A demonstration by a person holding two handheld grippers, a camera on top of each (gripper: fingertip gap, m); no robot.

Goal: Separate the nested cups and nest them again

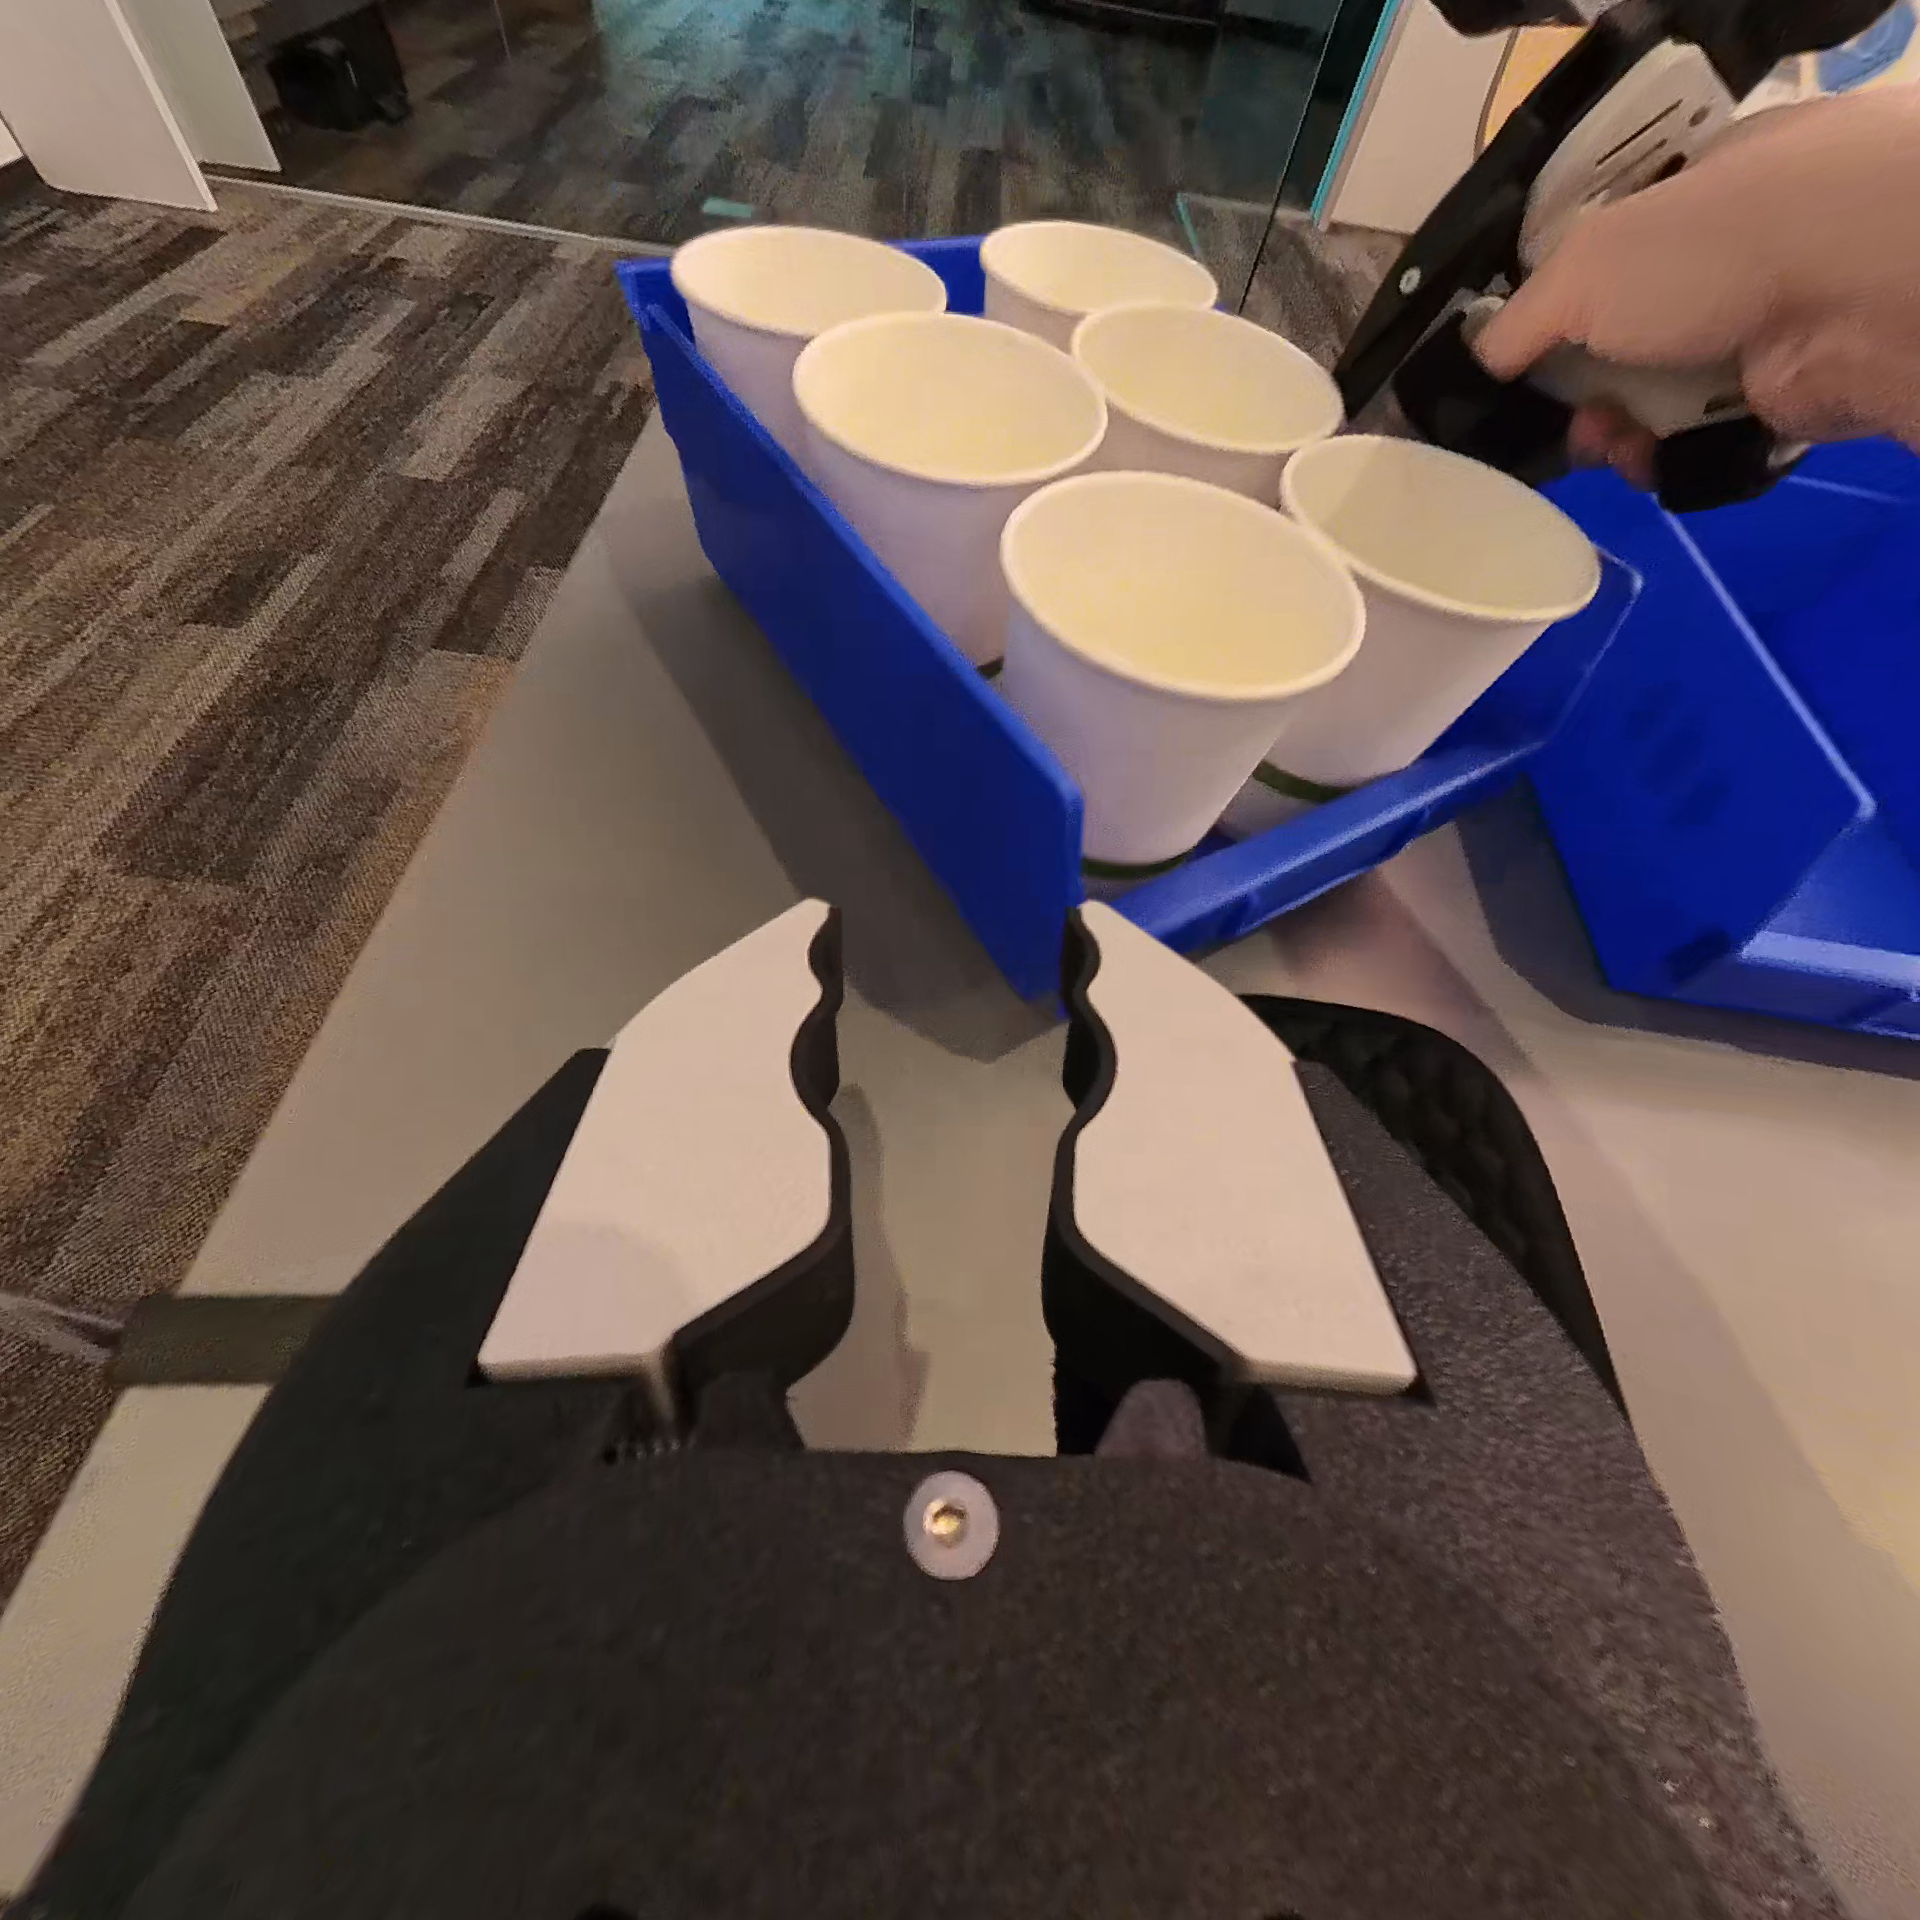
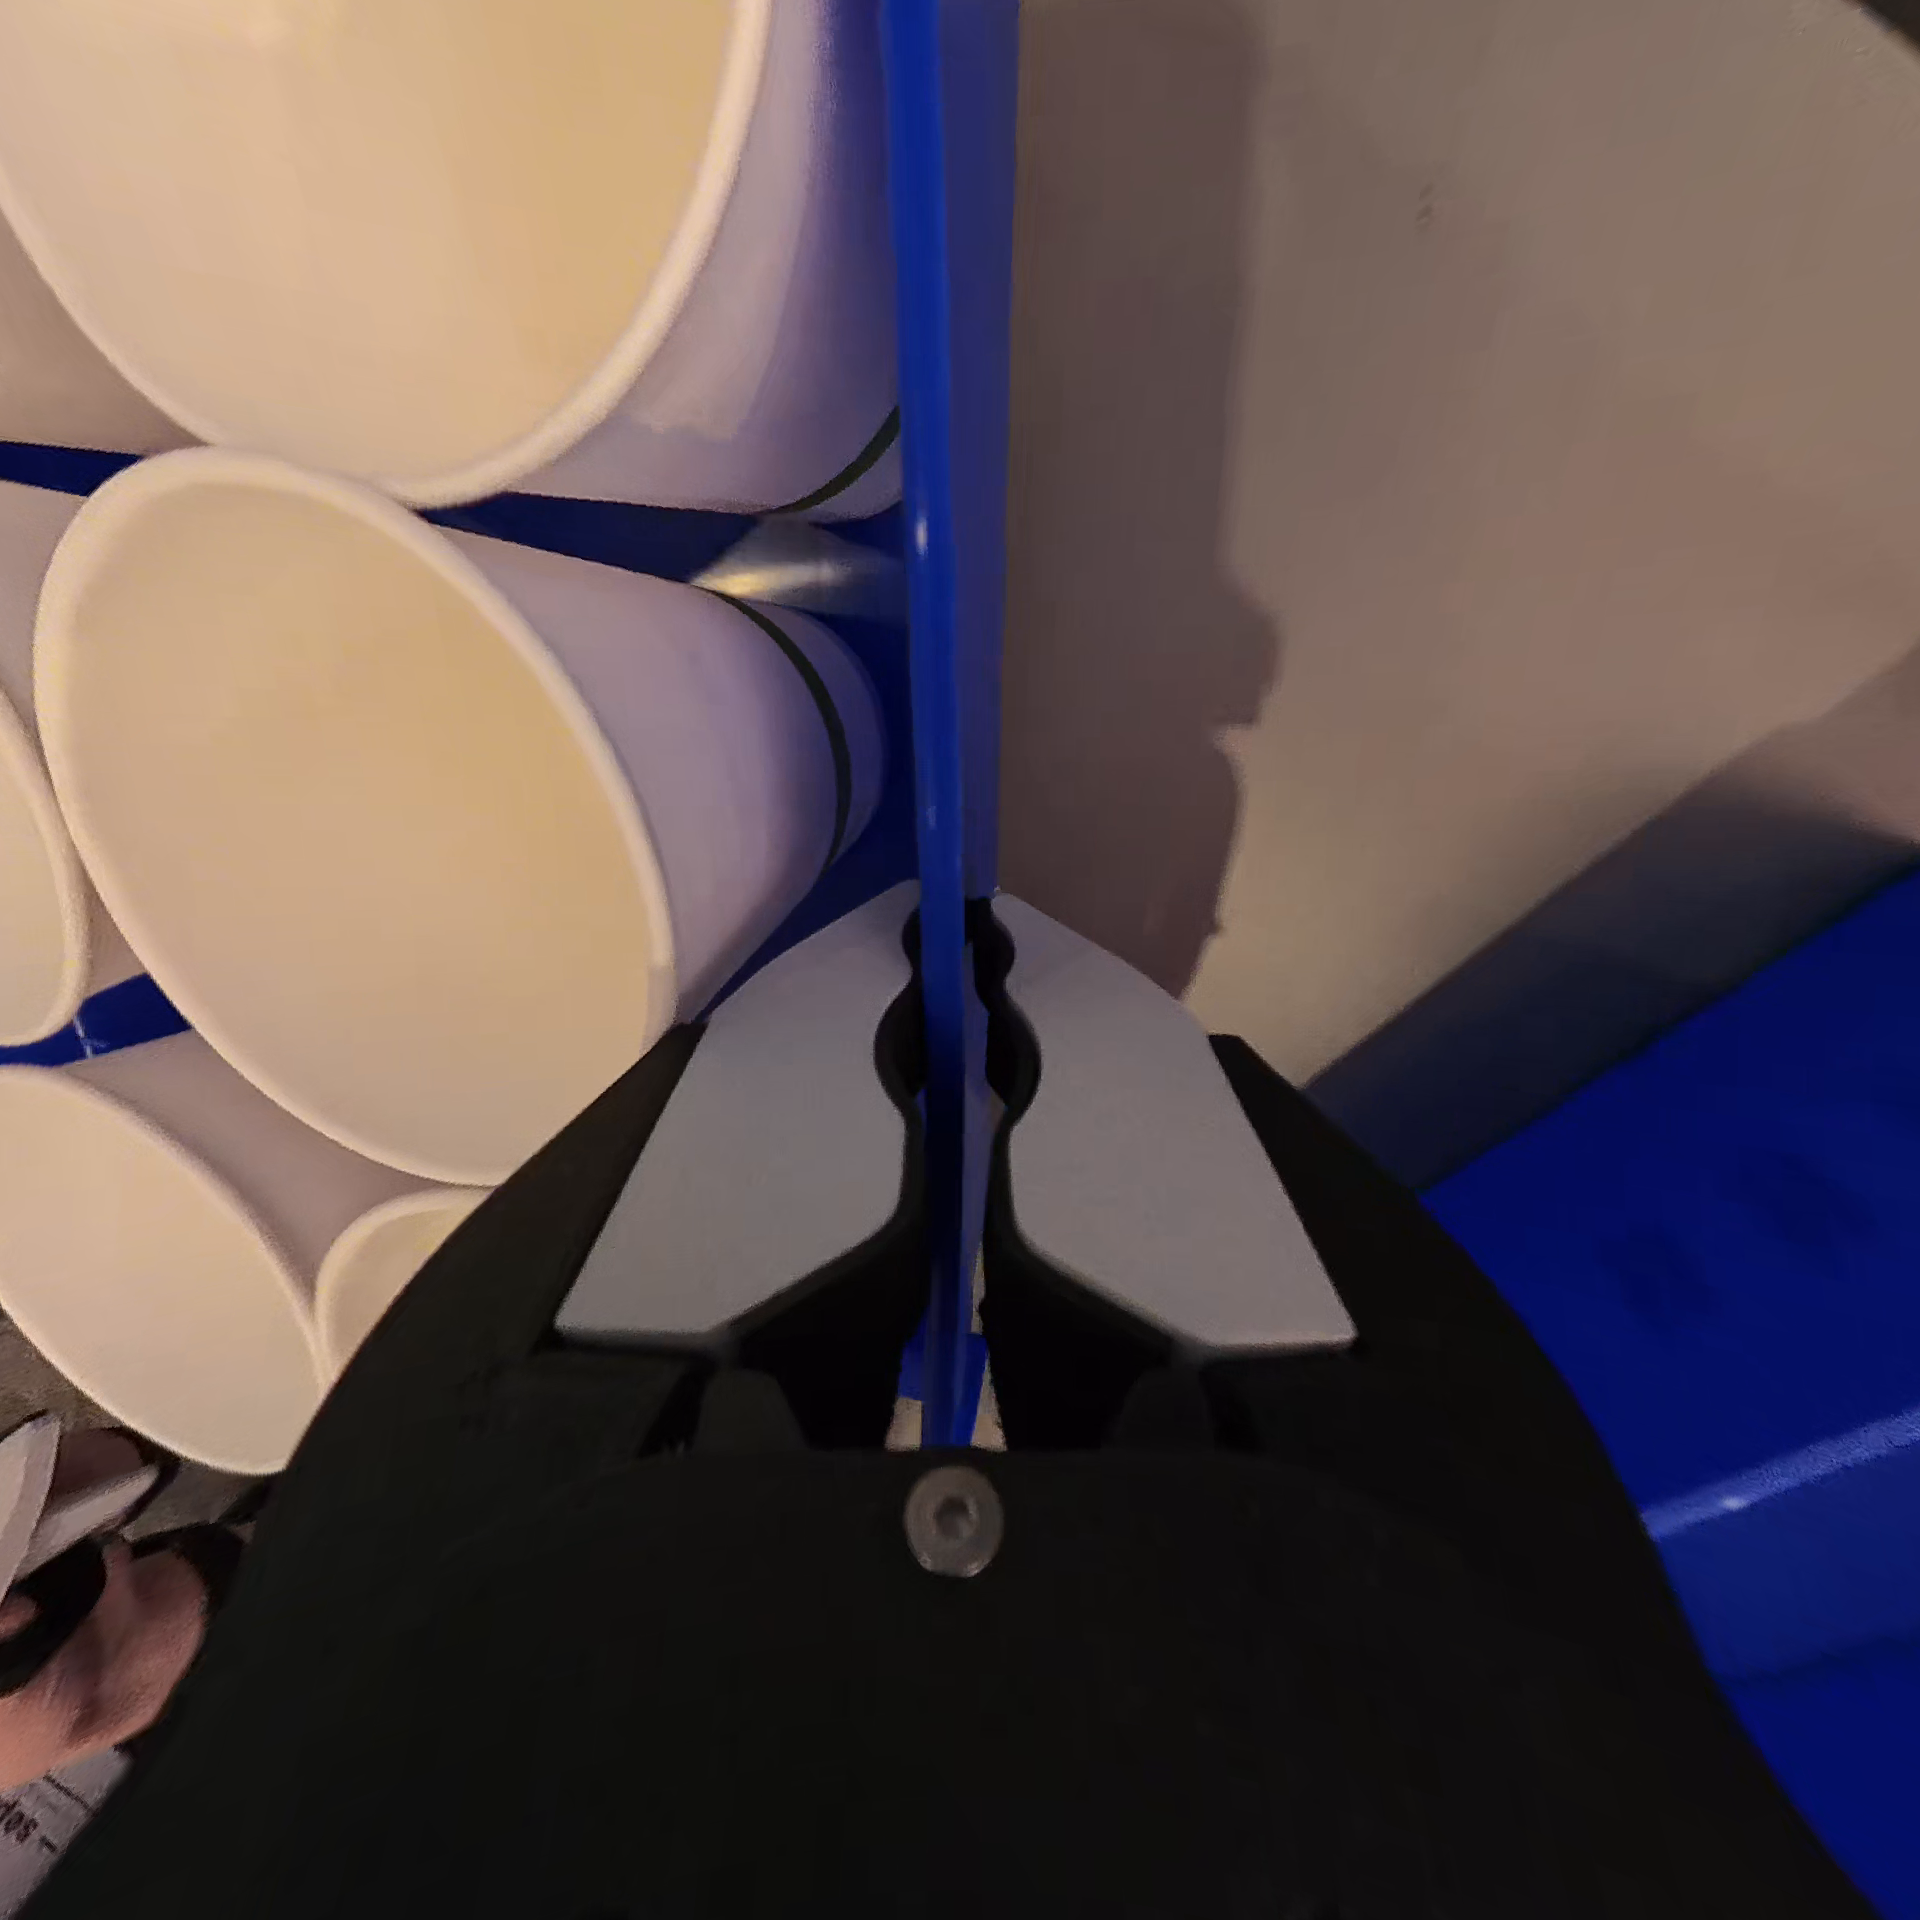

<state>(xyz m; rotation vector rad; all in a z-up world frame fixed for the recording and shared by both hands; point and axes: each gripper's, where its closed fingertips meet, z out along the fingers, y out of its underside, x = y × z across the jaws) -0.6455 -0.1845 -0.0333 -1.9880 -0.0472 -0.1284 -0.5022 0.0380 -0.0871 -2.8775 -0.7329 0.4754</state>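
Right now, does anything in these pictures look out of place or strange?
Yes. The right gripper is shut on the thin wall of the blue bin, not on a cup. The six white cups stand upright and separate in that bin. The left gripper is open and holds nothing, apart from the bin.

Second blue bin (image 1: 1714, 831) cut off.
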